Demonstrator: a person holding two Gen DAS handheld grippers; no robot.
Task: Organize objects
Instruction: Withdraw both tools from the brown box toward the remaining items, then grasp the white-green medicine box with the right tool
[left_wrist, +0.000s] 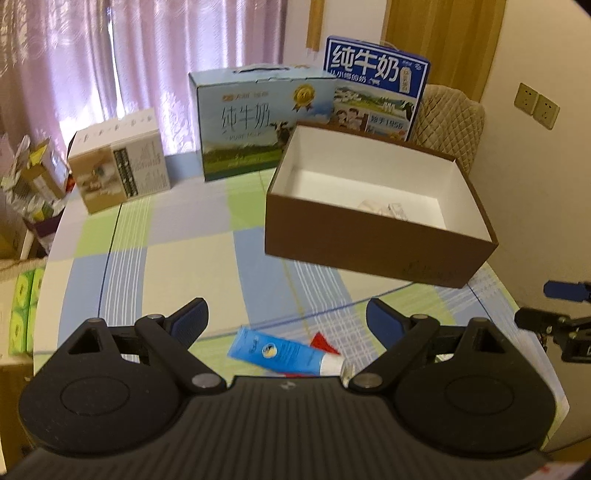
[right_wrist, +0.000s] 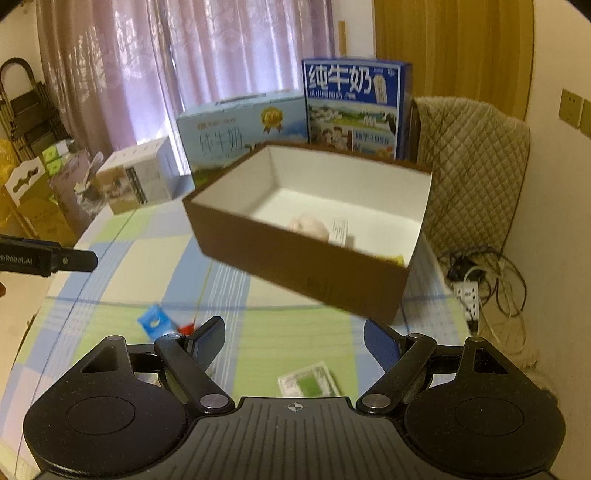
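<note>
While both grippers hang over the checked tablecloth (left_wrist: 177, 266), here's the count: one open brown box (left_wrist: 369, 254) with white walls, two milk cartons and one white-and-tan carton (left_wrist: 122, 166) lined up behind it near the curtain. The pale blue milk carton (left_wrist: 255, 122) reads "纯牛奶" with "PURE MILK" under it and carries a gold medal badge; the dark blue milk carton (left_wrist: 373, 74) stands upright behind the box, same "纯牛奶" in big white characters, and "1956" lower down. Left gripper (left_wrist: 286, 321), jaws spread wide and nothing between them; just below them on the cloth lies one blue tube (left_wrist: 284, 352) with a white cap end, across a red scrap (left_wrist: 323, 341). Right gripper (right_wrist: 293, 341), jaws also apart and empty, above one small clear packet (right_wrist: 308, 380) with a green patch inside, lying flat on a green square. That packet shows only in the right view; that view catches just the tube's blue end, blurred. Inside the box, the left view gives a pale crumpled item, while the right adds a white printed card and a yellow bit in the corner; what they are I can't tell. The right view alone shows a power strip (right_wrist: 467, 299) with tangled cables on the floor, and "Robot.AI" on the other gripper's arm at the left edge.
</note>
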